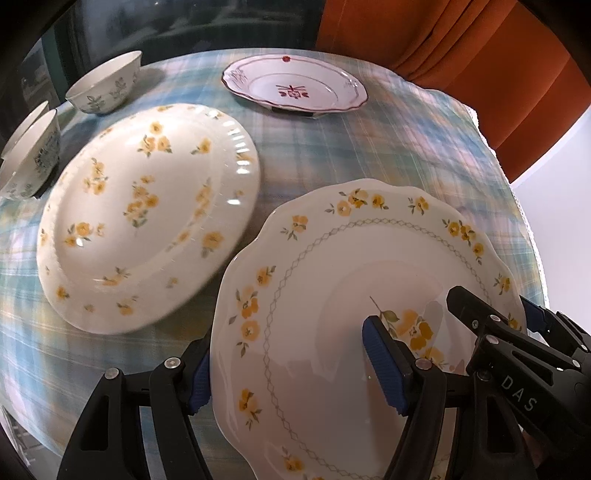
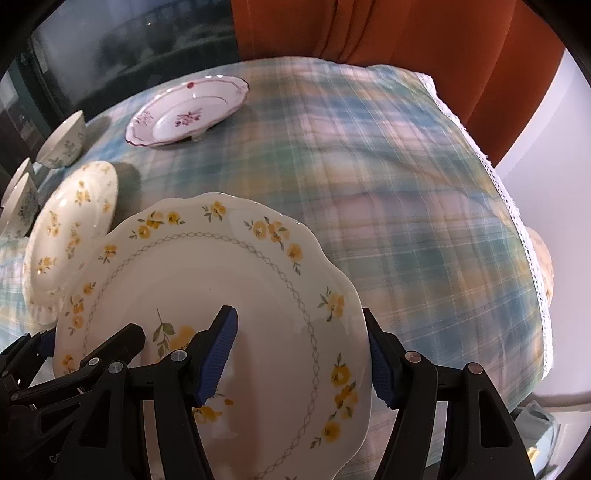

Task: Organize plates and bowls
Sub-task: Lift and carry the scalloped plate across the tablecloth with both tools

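A scalloped white plate [image 1: 332,280] [image 2: 221,273] with a yellow flower border hangs tilted above the plaid tablecloth, carried by both grippers. My left gripper [image 1: 291,369] is shut on its left rim, one blue pad under the edge and the other on the top face. On the opposite rim my right gripper [image 2: 303,354] is shut the same way. Each gripper shows in the other's view, the right gripper [image 1: 498,332] at the lower right and the left gripper [image 2: 92,354] at the lower left. A round plate with scattered yellow flowers [image 1: 147,218] [image 2: 70,236] lies just left of the held plate.
A red-patterned plate [image 1: 295,85] [image 2: 188,110] sits at the far side of the table. A leaf-patterned bowl [image 1: 107,83] [image 2: 62,144] and stacked bowls [image 1: 33,158] [image 2: 20,206] stand at the far left. The lace table edge [image 2: 509,195] runs down the right; an orange curtain [image 2: 388,33] hangs behind.
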Tool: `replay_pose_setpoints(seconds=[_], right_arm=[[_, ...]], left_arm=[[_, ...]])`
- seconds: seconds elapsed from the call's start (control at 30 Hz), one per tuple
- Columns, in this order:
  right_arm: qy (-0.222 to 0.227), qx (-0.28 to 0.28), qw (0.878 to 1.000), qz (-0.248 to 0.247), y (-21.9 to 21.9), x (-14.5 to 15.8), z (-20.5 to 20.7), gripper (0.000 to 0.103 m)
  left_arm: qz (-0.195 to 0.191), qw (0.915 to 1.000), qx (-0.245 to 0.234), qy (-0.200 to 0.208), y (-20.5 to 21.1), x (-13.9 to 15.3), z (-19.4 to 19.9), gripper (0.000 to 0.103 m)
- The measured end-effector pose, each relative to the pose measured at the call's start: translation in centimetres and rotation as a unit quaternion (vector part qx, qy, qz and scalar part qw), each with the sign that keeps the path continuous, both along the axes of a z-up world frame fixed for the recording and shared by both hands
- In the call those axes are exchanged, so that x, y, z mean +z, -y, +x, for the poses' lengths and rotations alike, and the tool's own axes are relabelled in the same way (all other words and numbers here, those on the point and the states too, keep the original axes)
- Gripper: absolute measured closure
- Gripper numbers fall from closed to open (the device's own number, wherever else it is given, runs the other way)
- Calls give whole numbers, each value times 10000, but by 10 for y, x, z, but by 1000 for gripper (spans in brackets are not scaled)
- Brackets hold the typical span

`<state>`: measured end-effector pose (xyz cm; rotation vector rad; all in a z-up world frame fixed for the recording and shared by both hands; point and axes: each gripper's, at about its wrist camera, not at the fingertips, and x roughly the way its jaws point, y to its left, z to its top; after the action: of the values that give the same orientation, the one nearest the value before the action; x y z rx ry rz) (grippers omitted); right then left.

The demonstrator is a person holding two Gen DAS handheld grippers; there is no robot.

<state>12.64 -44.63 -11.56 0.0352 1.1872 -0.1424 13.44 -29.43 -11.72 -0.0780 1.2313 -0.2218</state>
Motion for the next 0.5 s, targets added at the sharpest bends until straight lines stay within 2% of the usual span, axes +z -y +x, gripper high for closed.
replay_pose_setpoints(seconds=[0.27,0.5], right_arm=[[-242,2,9997,15,14,-15,-1,33],[-497,-18,9985,232,19,-29,2,34]], left_arm=[[55,9996,14,-285,9,-16,1,31],[303,9993,-15,-209,15,-20,-2,31]])
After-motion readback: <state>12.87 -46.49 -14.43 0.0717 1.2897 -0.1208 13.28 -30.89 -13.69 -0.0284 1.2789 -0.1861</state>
